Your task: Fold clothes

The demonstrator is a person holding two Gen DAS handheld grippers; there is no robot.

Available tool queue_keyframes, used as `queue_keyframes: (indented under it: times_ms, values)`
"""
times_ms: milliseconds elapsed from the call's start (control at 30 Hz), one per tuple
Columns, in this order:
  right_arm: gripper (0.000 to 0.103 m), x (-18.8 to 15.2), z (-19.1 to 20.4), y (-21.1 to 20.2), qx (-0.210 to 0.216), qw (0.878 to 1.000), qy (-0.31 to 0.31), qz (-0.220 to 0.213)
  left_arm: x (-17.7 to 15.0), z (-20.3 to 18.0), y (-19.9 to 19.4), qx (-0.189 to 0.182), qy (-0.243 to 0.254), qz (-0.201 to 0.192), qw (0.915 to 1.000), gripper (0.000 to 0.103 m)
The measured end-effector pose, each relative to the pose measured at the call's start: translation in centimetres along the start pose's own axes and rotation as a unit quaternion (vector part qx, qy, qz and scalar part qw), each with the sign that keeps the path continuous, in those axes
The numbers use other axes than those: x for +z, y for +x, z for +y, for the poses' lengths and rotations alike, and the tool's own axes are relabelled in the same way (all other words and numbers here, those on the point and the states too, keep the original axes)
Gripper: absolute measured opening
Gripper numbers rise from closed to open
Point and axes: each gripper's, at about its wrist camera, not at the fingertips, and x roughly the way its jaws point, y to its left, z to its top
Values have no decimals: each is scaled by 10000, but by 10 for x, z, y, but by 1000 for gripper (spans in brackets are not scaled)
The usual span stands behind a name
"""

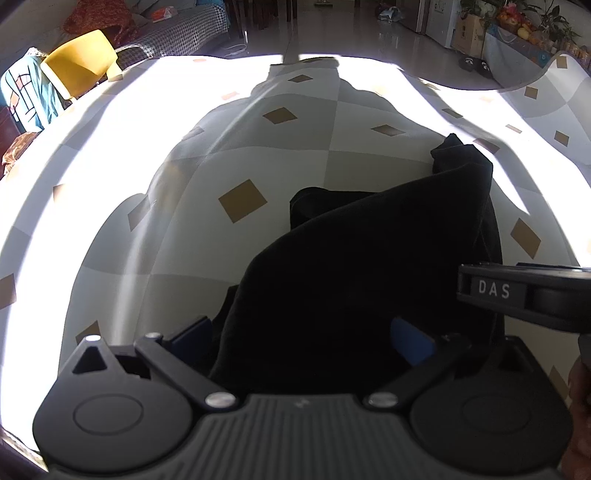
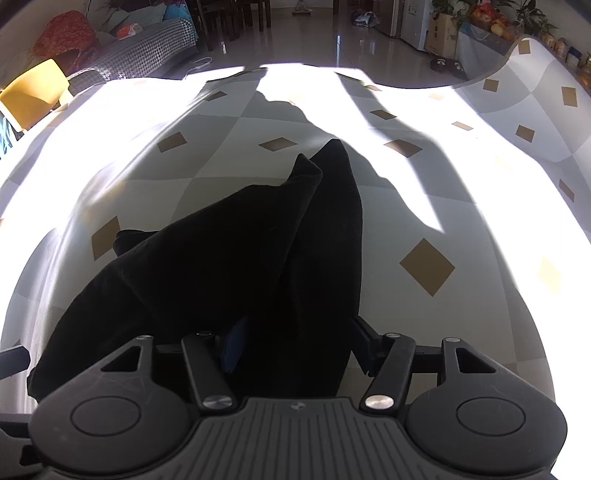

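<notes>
Black garment [image 1: 351,266] lies bunched low in the frame on the checked tablecloth [image 1: 236,147]. Left gripper [image 1: 306,343] stands fairly wide, cloth draped between its fingers; right gripper [image 2: 295,343] likewise, its blue pads bracketing the fabric.

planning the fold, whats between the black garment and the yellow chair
Only bare checked tablecloth lies between the black garment and the yellow chair, seen in the left wrist view.

A yellow chair [image 1: 79,62] stands at the upper left beside the bench [image 1: 240,155], whose covering shows grey checks and tan diamonds. A houndstooth sofa [image 1: 184,31] sits behind; fruit [image 1: 517,24] and plants [image 1: 554,22] fill the upper right.
</notes>
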Motion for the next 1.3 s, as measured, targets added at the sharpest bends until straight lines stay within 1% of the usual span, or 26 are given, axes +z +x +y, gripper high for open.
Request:
queue_keyframes:
  times_ms: [267, 533, 867, 1067, 1300]
  values:
    - [59, -1, 4, 1, 21, 10000, -75, 40, 0, -2, 4, -81, -28, 137, 9999, 103]
    - [59, -2, 9, 3, 38, 9999, -138, 92, 1, 1, 6, -81, -90, 180, 9998, 103]
    - [59, 0, 19, 4, 79, 9997, -239, 47, 5, 13, 10, 140, -276, 204, 9993, 103]
    - [59, 1, 23, 6, 71, 9996, -265, 52, 7, 21, 14, 240, -353, 285, 9987, 103]
    - [59, 3, 23, 8, 103, 9997, -209, 53, 8, 29, 15, 291, -447, 281, 9982, 103]
